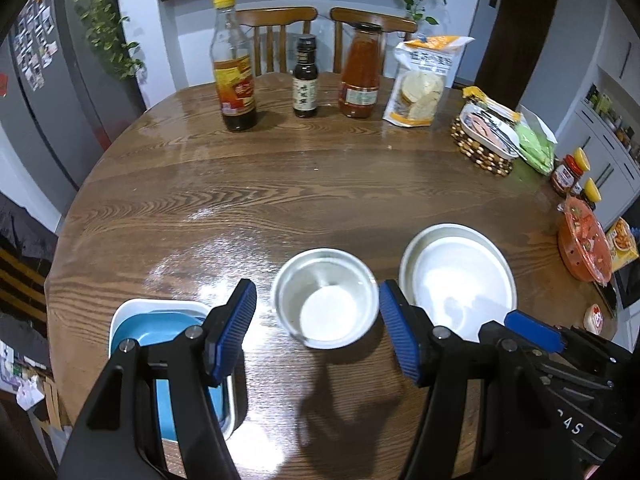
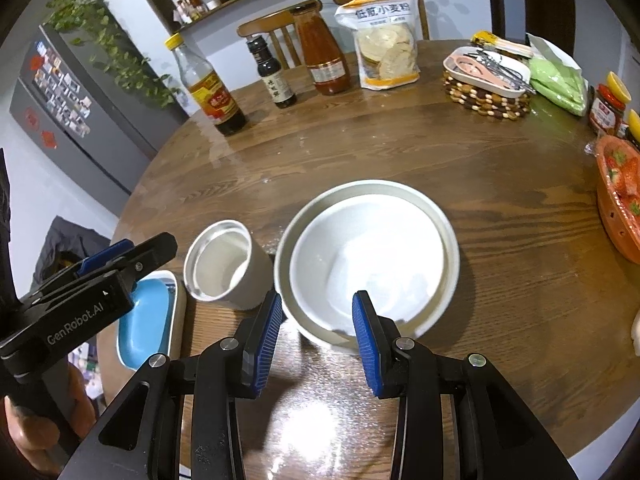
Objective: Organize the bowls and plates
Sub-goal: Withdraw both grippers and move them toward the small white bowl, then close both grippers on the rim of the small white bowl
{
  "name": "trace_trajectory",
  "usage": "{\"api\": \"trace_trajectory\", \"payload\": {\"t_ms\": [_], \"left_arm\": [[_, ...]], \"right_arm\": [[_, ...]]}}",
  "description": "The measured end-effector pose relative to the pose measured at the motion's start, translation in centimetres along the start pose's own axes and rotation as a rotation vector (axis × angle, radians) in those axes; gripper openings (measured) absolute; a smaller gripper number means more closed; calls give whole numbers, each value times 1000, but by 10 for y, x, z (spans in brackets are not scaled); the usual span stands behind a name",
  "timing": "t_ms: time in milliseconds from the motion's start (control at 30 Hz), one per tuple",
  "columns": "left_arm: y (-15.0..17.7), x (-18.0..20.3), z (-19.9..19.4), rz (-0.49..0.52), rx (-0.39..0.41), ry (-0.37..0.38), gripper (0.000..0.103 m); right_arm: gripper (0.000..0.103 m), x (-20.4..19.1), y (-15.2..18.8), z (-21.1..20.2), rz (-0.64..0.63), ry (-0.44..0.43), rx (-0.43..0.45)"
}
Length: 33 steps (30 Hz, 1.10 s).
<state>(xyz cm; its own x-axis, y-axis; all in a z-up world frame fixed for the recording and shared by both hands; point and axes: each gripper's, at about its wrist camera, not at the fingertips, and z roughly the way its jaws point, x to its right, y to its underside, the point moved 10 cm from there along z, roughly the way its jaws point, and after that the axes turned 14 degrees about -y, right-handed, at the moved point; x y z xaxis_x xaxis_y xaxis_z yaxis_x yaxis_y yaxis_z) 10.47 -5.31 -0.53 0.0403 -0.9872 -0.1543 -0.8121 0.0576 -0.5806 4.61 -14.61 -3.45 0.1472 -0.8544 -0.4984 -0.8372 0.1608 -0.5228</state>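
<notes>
In the left wrist view, the left gripper (image 1: 318, 326) hangs low over the round wooden table (image 1: 240, 184) with its blue-padded fingers spread wide and nothing between them; the small white bowl (image 1: 325, 298) stands upright on the wood in the gap just ahead of the pads, touching neither. Just right of the bowl sits the wide white plate (image 1: 456, 276), and part of the right gripper (image 1: 532, 334) shows over its near edge. At the lower left, a blue dish (image 1: 160, 332) lies inside a white rectangular tray (image 1: 124, 312), partly hidden by the left finger. Across the table stand a yellow-capped bottle (image 1: 234, 68), a dark small bottle (image 1: 305, 78), a red sauce bottle (image 1: 360, 74) and a snack bag (image 1: 420, 80), with a woven basket (image 1: 482, 140) further right. In the right wrist view, the right gripper (image 2: 316, 336) is likewise released, its pads straddling the near rim of the wide white plate (image 2: 368, 260) without clamping it. The small white bowl (image 2: 228, 266) stands just left of the plate, almost touching. The left gripper (image 2: 108, 258) appears at the left edge, above the blue dish (image 2: 144, 320) in its tray (image 2: 178, 312).
</notes>
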Motion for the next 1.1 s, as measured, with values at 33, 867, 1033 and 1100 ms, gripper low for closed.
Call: {"api": "trace_trajectory", "payload": {"t_ms": [33,867,1033,1100], "left_arm": [[0,-6,1,-11,-3,-6,64],[15,-34,64,34,-131,59,62],[6,-28,72,71,-118,77,61],[3,-26,74,84,-117,89,59]], "right_arm": [[37,-2,0,2,-2,-2,-2],[37,-41,10,66,77,-135,-103],[37,-45,6,77,91,-130,-102],[37,-46,4,81,93,-119,-100]]}}
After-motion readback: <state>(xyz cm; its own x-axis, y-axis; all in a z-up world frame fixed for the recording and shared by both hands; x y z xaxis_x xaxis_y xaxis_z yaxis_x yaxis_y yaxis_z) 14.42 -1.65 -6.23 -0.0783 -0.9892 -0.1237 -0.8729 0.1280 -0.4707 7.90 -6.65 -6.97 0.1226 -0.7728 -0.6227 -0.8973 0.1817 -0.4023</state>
